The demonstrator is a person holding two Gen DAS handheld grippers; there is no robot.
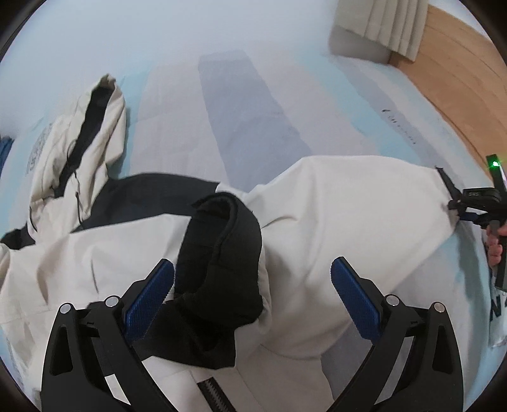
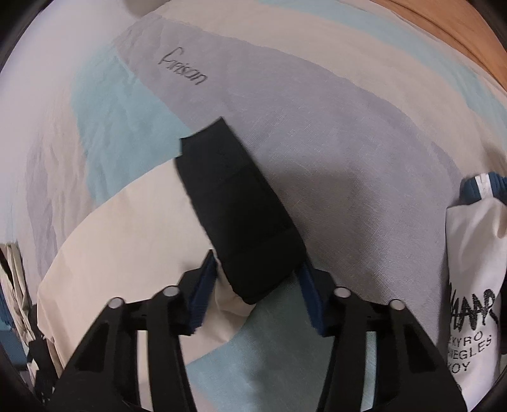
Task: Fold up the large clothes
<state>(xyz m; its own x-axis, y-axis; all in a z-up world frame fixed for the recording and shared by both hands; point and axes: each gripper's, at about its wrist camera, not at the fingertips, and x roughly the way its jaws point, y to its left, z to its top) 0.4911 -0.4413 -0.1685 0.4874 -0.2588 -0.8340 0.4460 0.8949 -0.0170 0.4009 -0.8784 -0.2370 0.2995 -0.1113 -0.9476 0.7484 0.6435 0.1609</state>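
A cream jacket [image 1: 332, 215] with black trim lies spread on the bed, its hood [image 1: 79, 142] at the far left. One sleeve is folded over the body, and its black cuff [image 1: 221, 241] rests between the fingers of my left gripper [image 1: 252, 265], which hangs wide open just above it. The other sleeve stretches right to my right gripper [image 1: 459, 210]. In the right wrist view my right gripper [image 2: 256, 263] is shut on that sleeve's black cuff [image 2: 240, 206], both blue pads against its sides, with the cream sleeve [image 2: 126, 237] trailing left.
The bedsheet [image 1: 253, 111] has pale blue, grey and white bands. A white garment with black lettering [image 2: 472, 285] lies just right of the right gripper. Wooden floor [image 1: 459, 69] and a curtain [image 1: 380, 28] lie beyond the bed's far right edge.
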